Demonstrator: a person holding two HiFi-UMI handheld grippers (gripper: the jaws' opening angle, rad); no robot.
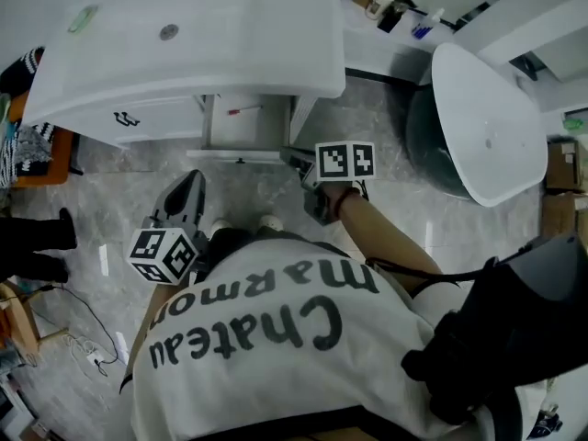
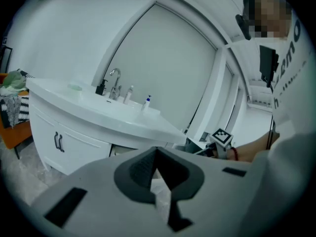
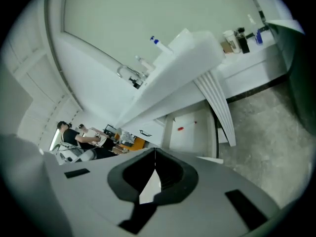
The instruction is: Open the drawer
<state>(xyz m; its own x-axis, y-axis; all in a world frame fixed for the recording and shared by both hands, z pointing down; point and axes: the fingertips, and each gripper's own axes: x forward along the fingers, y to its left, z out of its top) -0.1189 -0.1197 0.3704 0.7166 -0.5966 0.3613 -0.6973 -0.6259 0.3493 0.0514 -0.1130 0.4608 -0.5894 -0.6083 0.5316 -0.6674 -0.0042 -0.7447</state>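
The white vanity's (image 1: pixel 184 53) drawer (image 1: pixel 246 125) stands pulled out over the grey floor, and a small red item (image 1: pixel 246 110) lies inside it. My right gripper (image 1: pixel 294 159) is shut and holds nothing, just right of the drawer's front panel (image 1: pixel 241 156). In the right gripper view its jaws (image 3: pixel 155 152) meet, with the open drawer (image 3: pixel 190 130) beyond them. My left gripper (image 1: pixel 190 180) hangs lower left of the drawer, apart from it. Its jaws (image 2: pixel 157 149) are shut on nothing and face the vanity (image 2: pixel 98 115).
Left of the drawer is a cabinet door with a black handle (image 1: pixel 124 118). A white tub (image 1: pixel 482 127) stands at the right, with bottles (image 1: pixel 386 3) on a ledge behind it. Cables (image 1: pixel 87 338) lie on the floor at left, near a person's dark legs (image 1: pixel 37 242).
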